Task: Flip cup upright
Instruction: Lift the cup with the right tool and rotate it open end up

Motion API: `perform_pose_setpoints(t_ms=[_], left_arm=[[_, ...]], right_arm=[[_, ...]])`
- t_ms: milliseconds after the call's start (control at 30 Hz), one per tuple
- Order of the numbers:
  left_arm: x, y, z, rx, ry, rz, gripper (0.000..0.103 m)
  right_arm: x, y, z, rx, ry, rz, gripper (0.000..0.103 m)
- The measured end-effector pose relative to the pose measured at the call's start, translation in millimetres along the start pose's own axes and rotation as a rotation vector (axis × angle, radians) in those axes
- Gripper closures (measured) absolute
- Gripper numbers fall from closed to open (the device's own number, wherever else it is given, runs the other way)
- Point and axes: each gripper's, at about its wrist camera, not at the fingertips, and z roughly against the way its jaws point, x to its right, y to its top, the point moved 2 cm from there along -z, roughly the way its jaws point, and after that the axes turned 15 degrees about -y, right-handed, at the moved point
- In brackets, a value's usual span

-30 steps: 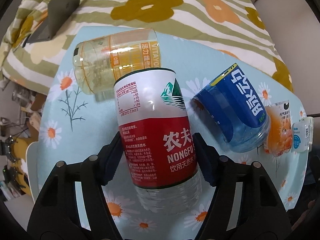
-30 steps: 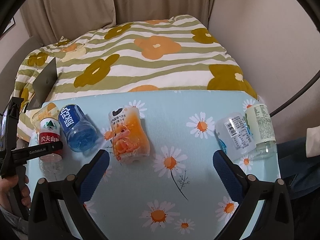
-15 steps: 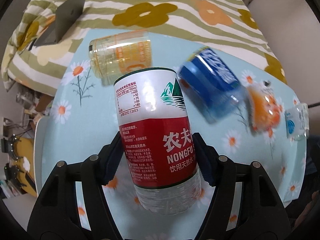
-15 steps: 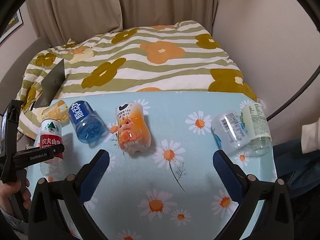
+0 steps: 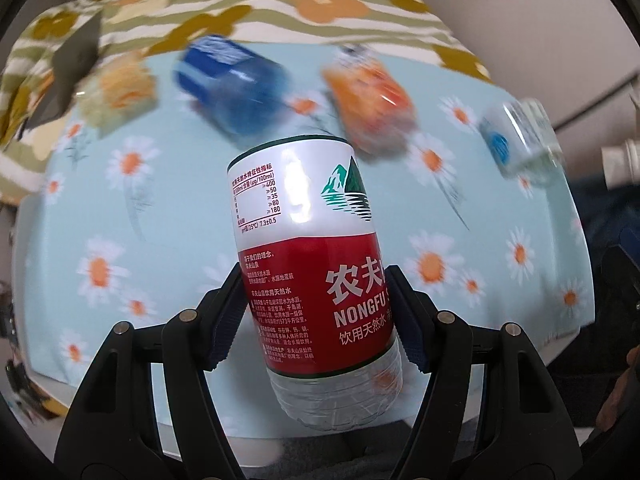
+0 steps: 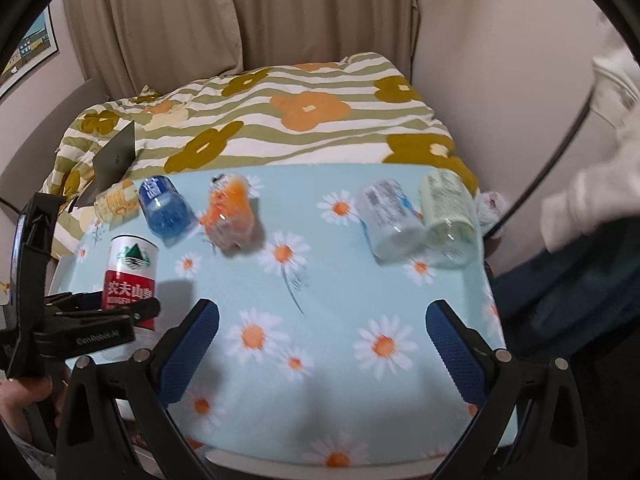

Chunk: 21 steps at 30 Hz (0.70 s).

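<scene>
The left gripper (image 5: pixel 320 316) is clamped on the red-and-white cup (image 5: pixel 310 248), a cut-down Nongfu bottle section with its label printed right way up. Both blue pads press the red band of the label, 1 on each side. In the left wrist view the cup leans slightly to the left, and its clear ribbed end points down toward the camera. Its upper rim faces away, so the opening is not visible. From the right wrist view the same cup (image 6: pixel 130 276) stands near the left edge of the daisy-print table (image 6: pixel 332 280), and its base is hidden behind the left gripper's (image 6: pixel 120 316) black finger — whether it touches the tabletop cannot be determined.

The right gripper (image 6: pixel 322 350) hangs over the front centre of the table with its jaws spread wide and nothing between them.

5 other cups lie on their sides toward the back of the table. From left to right in the right wrist view:
- a yellow cup (image 6: pixel 114 200), partly over the table's back left edge
- a blue cup (image 6: pixel 164 210)
- an orange cup (image 6: pixel 230 212)
- a white cup (image 6: pixel 390 218)
- a pale green cup (image 6: pixel 450 216), touching the white cup

In the left wrist view these are motion-blurred, and their labels cannot be read. A striped flowered bedspread (image 6: pixel 280 120) lies behind the table. A dark flat object (image 6: pixel 114 158) rests on it, possibly a laptop.
</scene>
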Motion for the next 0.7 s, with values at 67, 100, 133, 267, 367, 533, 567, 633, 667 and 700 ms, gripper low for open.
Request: perform_pose_setpoints(t_ms=[67,100,133,267,367,533,567,633,667,700], left_arm=[[14,-6,-11,-0.015,-0.009,-0.026,0.031],[20,-8,-16,-0.023,-0.014,-0.036,0.031],[24,-10,-20,-0.029,-0.017,-0.044,0.031],[36,-17,-38,-0.061,-0.018,-0.069,0.031],[40,-20,-45,-0.075,-0.005,-0.092,0.031],[44,-22,-49,-0.08,0.001,-0.096,0.031],[44,-22,-49,-0.079,0.003,-0.097,0.03],[43,-21,-49,-0.078,0.01,-0.103,0.028],[43,-21,-49,-0.078,0.018,-0.108,0.026],[44,-20,-50,-0.076,0.032,-0.113,0.016]], right_arm=[[10,-9,0,-0.002,-0.008,-0.004,0.0],[14,-13,-1,-0.006,-0.013,-0.005,0.0],[19,-17,-2,-0.011,-0.017,-0.006,0.0],[34,-31,-9,-0.035,-0.021,-0.022,0.0],[41,-36,-13,-0.044,-0.018,-0.034,0.0],[50,-42,-17,-0.052,-0.013,-0.049,0.0],[51,-43,-17,-0.053,-0.011,-0.052,0.0],[52,-45,-17,-0.054,-0.007,-0.057,0.0],[52,-46,-17,-0.054,-0.006,-0.057,0.0],[52,-46,-16,-0.054,-0.007,-0.056,0.0]])
